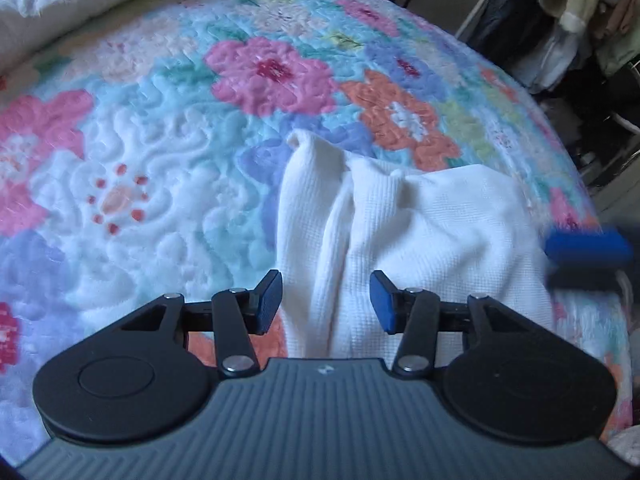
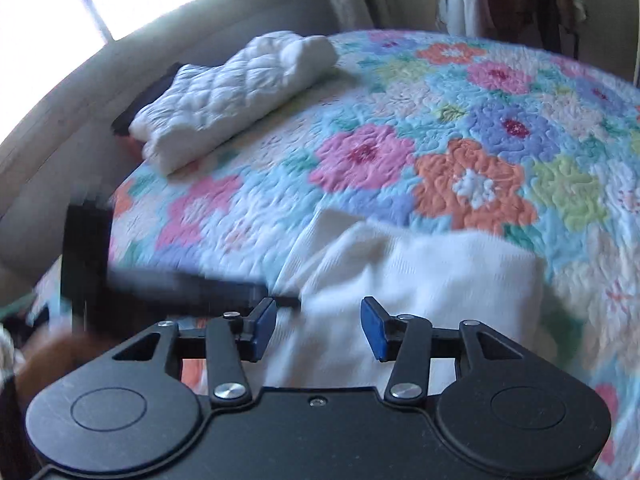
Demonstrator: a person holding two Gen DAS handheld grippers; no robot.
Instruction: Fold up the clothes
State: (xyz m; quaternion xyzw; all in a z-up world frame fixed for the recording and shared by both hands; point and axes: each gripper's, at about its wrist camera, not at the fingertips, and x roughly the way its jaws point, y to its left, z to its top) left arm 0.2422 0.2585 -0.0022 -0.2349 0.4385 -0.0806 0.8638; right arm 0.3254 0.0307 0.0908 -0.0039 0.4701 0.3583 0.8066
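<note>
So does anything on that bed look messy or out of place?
Only the white garment. It lies bunched on the flowered quilt, with deep creases and a corner poking up at its far end rather than lying flat. Both grippers, left and right, hang open above it. Nothing looks spilled or damaged.

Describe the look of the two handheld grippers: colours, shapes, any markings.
Both match. The left gripper has black scissor-style linkage arms with silver pivot pins, two round black side discs, and flat blue pads on its fingers. Its body is ribbed grey with a tiny white mark at the front edge. The right gripper has the same black linkage, blue pads and a dark ribbed body. No cables or sleeves show.
</note>
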